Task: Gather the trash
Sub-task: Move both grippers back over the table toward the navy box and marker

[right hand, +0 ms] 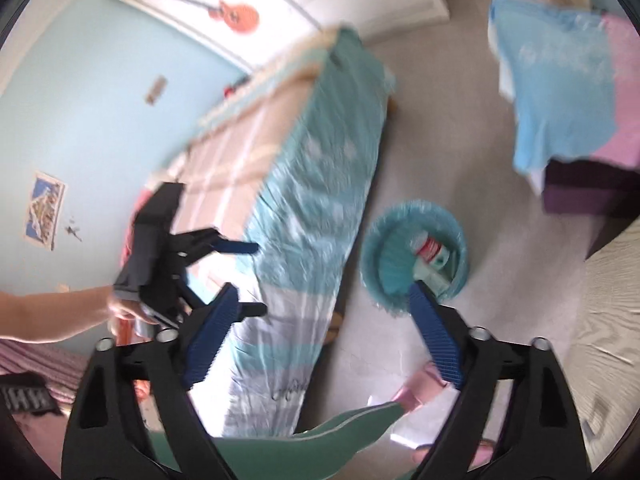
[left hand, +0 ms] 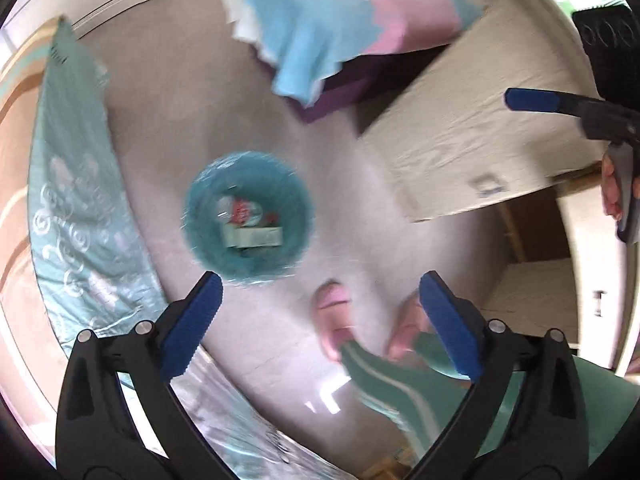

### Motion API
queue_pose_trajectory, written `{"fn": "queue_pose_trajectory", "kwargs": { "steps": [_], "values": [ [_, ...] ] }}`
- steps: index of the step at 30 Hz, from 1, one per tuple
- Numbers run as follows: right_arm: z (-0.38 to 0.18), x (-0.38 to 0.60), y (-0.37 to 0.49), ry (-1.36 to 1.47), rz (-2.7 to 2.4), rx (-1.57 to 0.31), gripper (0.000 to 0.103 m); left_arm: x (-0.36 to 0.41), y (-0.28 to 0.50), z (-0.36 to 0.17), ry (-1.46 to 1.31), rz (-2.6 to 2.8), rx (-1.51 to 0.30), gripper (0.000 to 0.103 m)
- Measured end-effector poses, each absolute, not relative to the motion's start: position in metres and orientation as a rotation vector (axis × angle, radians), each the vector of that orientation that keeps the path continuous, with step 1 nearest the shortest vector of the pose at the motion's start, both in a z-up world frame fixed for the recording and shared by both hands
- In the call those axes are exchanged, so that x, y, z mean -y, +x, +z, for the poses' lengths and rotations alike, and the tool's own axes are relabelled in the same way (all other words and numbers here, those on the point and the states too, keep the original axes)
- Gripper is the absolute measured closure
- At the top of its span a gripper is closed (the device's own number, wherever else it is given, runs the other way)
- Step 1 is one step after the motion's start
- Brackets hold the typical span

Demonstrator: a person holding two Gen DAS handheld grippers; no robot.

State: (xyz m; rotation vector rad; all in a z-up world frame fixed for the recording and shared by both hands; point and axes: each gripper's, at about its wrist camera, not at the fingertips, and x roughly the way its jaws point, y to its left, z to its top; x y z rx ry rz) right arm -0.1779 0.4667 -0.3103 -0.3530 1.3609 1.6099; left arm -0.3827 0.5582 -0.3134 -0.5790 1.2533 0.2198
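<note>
A teal bin [left hand: 247, 216] lined with a bag stands on the grey floor. Inside it lie a red-and-white wrapper [left hand: 240, 211] and a pale green box [left hand: 256, 237]. My left gripper [left hand: 320, 320] is open and empty, high above the floor just in front of the bin. My right gripper [right hand: 324, 336] is open and empty; the bin [right hand: 414, 256] shows just beyond its right finger. In the right wrist view the left gripper [right hand: 236, 276] appears at the left over the bed, open. One blue finger of the right gripper [left hand: 536, 101] shows at the right edge of the left wrist view.
A bed with a teal cover [right hand: 316, 184] runs beside the bin. A purple box draped with blue and pink cloth [left hand: 340, 28] stands behind. A cream-covered surface [left hand: 480, 128] lies to the right. The person's pink slippers [left hand: 334, 320] and green trousers are below.
</note>
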Motion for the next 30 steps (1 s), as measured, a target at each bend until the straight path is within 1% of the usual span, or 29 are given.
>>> {"fn": "queue_pose_trajectory", "kwargs": {
  "steps": [2,7,9,13,20,25,30],
  "values": [
    [-0.262,-0.442,-0.172,-0.350,1.616,-1.290,0.014,-0.550,-0.367,-0.284,-0.539,0.208,-1.248,0.007],
    [-0.163,-0.367,-0.146,-0.307,1.563,-1.122,0.013,-0.513,-0.316,-0.199,-0.377,0.070,-1.136,0.007],
    [-0.135,-0.334,-0.133,-0.300,1.493,-1.068,0.013,-0.491,-0.289,-0.169,-0.300,-0.001,-1.099,0.007],
    [-0.094,-0.254,-0.101,-0.302,1.322,-0.989,0.013,-0.441,-0.232,-0.131,-0.167,-0.143,-1.055,0.007],
    [-0.059,-0.113,-0.047,-0.311,1.109,-0.924,0.013,-0.320,-0.129,-0.088,0.019,-0.376,-0.970,0.007],
    [-0.056,-0.024,-0.006,-0.346,1.007,-0.910,0.013,-0.233,-0.064,-0.077,0.105,-0.472,-0.951,0.007],
    [-0.061,0.048,0.041,-0.441,0.907,-0.896,0.013,-0.144,-0.013,-0.081,0.195,-0.543,-0.948,0.007]
  ]
}}
